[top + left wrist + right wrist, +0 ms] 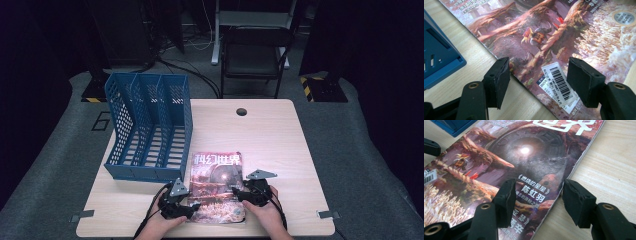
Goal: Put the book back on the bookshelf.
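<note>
A magazine with a reddish fantasy cover lies flat on the wooden table, near the front edge. My left gripper sits at its lower left corner. In the left gripper view the magazine has its spine edge and barcode label between the jaws of the left gripper, which stand apart and are not pressing on it. My right gripper is at the magazine's right side. In the right gripper view the right gripper is open, its jaws straddling the right edge of the magazine.
A blue three-slot file rack stands on the table just left of and behind the magazine; its base is close to my left gripper. A cable hole is at the table's back edge. A dark chair stands beyond the table.
</note>
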### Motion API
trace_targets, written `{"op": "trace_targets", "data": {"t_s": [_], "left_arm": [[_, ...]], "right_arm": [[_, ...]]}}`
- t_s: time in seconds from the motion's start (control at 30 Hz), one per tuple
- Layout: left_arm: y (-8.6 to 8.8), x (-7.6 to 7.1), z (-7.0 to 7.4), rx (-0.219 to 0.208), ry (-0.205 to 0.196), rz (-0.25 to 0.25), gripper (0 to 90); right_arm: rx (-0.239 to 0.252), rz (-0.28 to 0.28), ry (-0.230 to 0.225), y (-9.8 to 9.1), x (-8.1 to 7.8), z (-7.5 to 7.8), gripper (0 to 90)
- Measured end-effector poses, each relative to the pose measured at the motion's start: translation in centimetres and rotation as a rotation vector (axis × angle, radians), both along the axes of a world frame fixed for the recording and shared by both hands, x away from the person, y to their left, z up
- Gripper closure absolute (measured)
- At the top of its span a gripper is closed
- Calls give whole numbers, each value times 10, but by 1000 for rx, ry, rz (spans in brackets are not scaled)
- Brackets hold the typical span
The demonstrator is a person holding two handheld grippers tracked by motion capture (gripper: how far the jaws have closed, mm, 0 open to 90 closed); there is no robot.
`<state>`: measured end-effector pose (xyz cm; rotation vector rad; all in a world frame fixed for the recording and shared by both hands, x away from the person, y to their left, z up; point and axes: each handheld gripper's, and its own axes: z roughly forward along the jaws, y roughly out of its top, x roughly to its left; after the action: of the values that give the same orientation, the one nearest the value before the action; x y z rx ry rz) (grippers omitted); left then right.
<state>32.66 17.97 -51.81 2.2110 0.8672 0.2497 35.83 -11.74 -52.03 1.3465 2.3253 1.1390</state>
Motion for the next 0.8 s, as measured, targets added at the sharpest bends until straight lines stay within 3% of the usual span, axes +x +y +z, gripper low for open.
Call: {"op": "trace_targets", "data": {"t_s": [0.13, 0.3, 0.4, 0.5, 0.6, 0.8], "left_arm": [[-3, -3, 0, 2, -6, -3, 351], [-9, -10, 0, 5, -5, -8, 353], [-10, -13, 0, -8, 9, -23, 352], [-11, -14, -2, -5, -14, -5, 352], [-11, -15, -3, -19, -14, 7, 352], [-9, -17, -4, -28, -12, 17, 355]], "right_arm": [[-5, -20, 8, 0, -2, 1, 443], [32, -78, 47, -4, -9, 3, 457], [25, -83, 65, -7, -13, 4, 461], [26, -69, 60, -10, -14, 8, 486], [60, -74, 48, -14, -9, 10, 470], [102, -111, 73, -18, 3, 5, 421]]}}
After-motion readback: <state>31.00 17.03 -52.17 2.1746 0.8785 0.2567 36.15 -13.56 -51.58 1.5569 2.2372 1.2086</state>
